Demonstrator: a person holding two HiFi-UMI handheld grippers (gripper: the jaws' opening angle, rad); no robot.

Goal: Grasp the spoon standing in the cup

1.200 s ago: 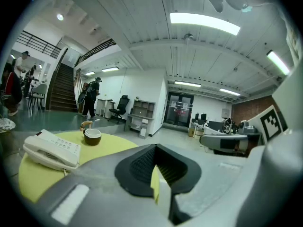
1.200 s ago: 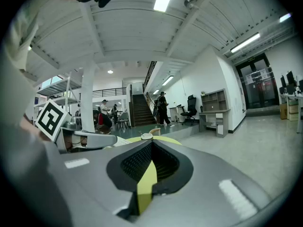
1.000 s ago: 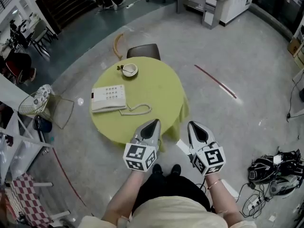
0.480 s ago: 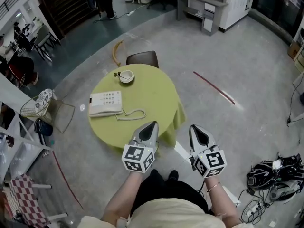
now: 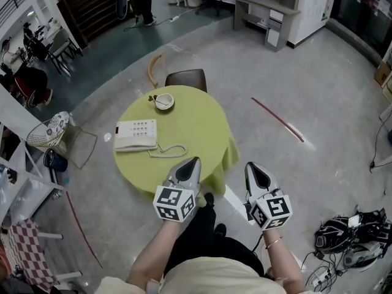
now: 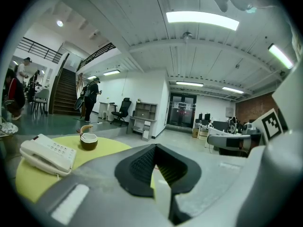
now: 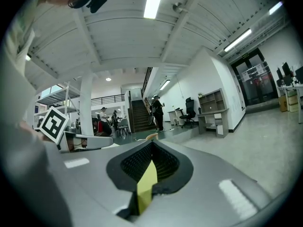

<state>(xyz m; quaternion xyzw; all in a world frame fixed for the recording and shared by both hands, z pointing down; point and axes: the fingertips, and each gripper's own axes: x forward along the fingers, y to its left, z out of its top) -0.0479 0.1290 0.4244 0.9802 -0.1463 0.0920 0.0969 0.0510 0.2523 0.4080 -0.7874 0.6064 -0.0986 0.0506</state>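
Observation:
A small brown cup (image 5: 163, 101) with a white inside stands at the far edge of the round yellow-green table (image 5: 196, 127). The spoon in it is too small to make out in the head view. The cup (image 6: 88, 141) also shows in the left gripper view, far ahead at the left. My left gripper (image 5: 190, 163) hovers shut and empty over the table's near edge, well short of the cup. My right gripper (image 5: 252, 167) hangs shut and empty beside the table's near right, above the floor. Both sets of jaws meet in the left gripper (image 6: 155, 148) and right gripper (image 7: 151, 145) views.
A white desk phone (image 5: 136, 133) with a coiled cord (image 5: 168, 150) lies on the table's left half. A dark chair (image 5: 187, 78) stands behind the table, with a curved wooden piece (image 5: 153, 66) on the floor beyond. A wire basket (image 5: 67, 141) sits to the left, cables (image 5: 343, 237) at the right.
The table and cup have slid slightly up and left in the head view. Both grippers stay shut near the table's front edge.

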